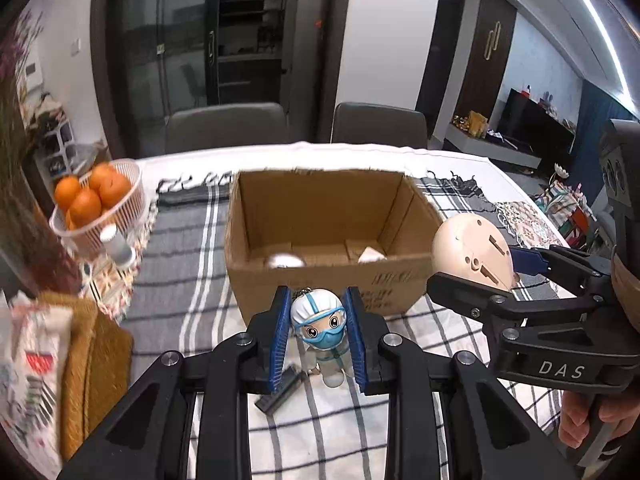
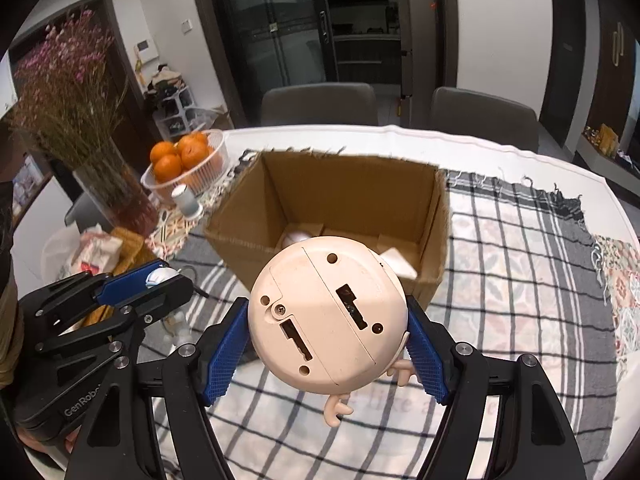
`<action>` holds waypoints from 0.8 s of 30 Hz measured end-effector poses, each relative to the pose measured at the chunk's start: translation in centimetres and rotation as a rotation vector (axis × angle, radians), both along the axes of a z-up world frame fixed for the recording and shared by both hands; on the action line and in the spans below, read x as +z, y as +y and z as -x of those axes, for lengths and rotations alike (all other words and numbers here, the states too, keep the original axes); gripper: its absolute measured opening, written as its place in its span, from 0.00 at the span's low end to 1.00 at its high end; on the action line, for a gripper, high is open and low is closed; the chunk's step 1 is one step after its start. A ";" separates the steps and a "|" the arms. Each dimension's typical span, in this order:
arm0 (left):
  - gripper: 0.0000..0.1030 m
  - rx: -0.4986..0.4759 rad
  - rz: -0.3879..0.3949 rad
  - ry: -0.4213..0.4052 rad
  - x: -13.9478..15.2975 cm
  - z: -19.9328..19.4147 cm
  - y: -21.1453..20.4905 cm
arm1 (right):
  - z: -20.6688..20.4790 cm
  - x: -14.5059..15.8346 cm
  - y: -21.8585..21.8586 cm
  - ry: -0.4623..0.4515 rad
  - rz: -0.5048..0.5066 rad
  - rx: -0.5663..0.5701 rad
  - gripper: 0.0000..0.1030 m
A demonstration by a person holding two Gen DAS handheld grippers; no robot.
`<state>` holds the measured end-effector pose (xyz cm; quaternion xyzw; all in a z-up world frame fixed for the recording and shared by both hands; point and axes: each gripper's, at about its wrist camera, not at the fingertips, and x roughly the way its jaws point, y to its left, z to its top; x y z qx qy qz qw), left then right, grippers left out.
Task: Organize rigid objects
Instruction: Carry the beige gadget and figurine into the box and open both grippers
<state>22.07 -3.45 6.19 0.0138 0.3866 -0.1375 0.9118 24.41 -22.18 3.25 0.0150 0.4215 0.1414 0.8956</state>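
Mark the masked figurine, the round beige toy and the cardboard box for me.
masked figurine (image 1: 319, 322): left wrist view, on its face.
round beige toy (image 2: 326, 314): right wrist view, on its flat underside.
cardboard box (image 2: 320, 196): right wrist view, on the inner back wall.

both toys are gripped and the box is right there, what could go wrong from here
1. The right hand-held gripper clamps the round cream toy on its curved sides, so it might slip out before reaching the cardboard box.
2. The left hand-held gripper pinches only the head of the masked figurine; its body hangs free and may catch on the near wall of the box.
3. The two grippers are close together and may bump.
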 end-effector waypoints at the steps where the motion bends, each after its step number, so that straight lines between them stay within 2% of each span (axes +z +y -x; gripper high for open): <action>1: 0.27 -0.004 -0.006 -0.005 0.3 -0.2 -0.1 | -0.1 0.3 -0.1 -0.005 -0.001 -0.003 0.72; 8: 0.27 -0.027 -0.026 -0.041 2.2 -1.5 -0.9 | -1.1 1.7 -1.0 -0.032 -0.010 -0.029 0.72; 24: 0.27 -0.038 -0.009 -0.018 3.8 -6.7 -1.0 | -5.5 2.7 -1.3 -0.021 -0.026 -0.069 0.72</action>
